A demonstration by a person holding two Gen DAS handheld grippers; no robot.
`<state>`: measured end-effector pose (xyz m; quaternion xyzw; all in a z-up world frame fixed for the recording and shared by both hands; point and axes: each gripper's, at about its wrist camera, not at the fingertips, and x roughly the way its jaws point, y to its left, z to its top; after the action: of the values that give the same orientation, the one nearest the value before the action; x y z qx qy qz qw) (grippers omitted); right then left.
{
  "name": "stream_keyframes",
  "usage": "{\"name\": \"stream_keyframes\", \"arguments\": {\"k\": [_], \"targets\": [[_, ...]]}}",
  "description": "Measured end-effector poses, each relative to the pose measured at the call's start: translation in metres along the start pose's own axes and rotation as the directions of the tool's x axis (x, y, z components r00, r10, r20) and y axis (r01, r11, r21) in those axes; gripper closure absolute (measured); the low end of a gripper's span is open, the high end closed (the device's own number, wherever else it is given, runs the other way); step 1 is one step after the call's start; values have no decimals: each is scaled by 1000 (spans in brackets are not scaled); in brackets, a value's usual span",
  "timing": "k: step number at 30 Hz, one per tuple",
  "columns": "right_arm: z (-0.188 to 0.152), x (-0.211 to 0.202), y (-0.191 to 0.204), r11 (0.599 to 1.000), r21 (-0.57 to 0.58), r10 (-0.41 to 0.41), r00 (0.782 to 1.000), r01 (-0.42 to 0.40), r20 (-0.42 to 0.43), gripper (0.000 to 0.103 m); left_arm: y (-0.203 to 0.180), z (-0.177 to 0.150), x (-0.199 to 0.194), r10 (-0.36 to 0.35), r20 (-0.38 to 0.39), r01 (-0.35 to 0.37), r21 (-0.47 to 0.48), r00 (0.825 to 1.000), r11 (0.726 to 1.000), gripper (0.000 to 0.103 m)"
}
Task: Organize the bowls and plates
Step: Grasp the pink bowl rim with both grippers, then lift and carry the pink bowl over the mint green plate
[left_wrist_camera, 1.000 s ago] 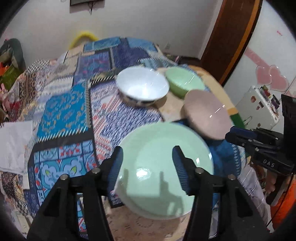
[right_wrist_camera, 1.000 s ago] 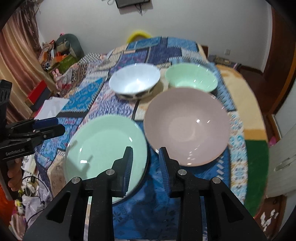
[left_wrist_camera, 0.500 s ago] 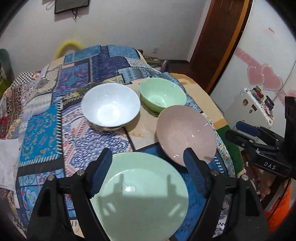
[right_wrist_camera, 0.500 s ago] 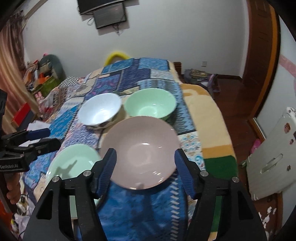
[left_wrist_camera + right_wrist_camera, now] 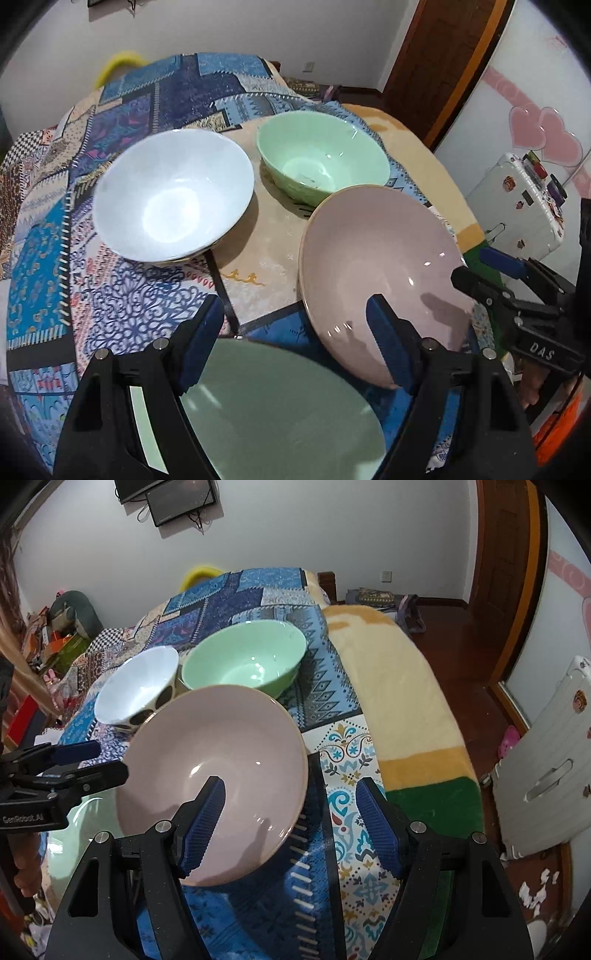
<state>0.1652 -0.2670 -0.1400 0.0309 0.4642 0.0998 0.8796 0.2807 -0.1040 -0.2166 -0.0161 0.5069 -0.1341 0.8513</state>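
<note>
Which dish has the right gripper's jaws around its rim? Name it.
The pink plate. Its near-right rim sits between the open jaws of the right gripper, untouched. The green plate lies under the left gripper; both bowls sit farther back.

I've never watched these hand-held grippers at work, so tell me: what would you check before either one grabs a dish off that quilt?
1. Left gripper open and empty: ok; nothing is pinched between its blue pads.
2. Right gripper open: ok; its jaws have just been opening and straddle the near rim of the pink plate without pressing it.
3. Pink plate free to lift: ok; nothing lies in it.
4. Green plate free: ok; it lies bare beneath the left gripper.
5. White bowl and green bowl empty and upright: ok.
6. Pink plate clear of the green bowl behind: cannot tell; their rims overlap in both views.
</note>
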Motion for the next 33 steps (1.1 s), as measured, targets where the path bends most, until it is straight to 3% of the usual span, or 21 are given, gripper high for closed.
{"name": "stream_keyframes", "arguments": {"k": [2,3,11,17,23,33], "targets": [[-1,3,-2,1000,6,5,1000,-5,-3,35,0,1,8,-3,-11,3,-4,1000,1000,27],[-2,4,-2,1000,8,7,1000,-7,-4,41,0,2,11,-3,-17,3,-5,1000,1000,29],[-4,13,-10,997,49,62,998,-60,-27,68,0,1,30,-33,-66,33,-11,997,999,69],[-8,25,-8,993,57,105,992,-102,-65,80,-3,-1,36,-69,-79,69,0,994,998,88],[-10,28,-9,988,93,129,989,-123,-68,86,-6,0,36,-58,-77,58,2,995,998,91],[-7,18,-9,987,107,129,990,-123,-57,86,-10,-2,23,-69,-62,69,-2,996,998,90]]}}
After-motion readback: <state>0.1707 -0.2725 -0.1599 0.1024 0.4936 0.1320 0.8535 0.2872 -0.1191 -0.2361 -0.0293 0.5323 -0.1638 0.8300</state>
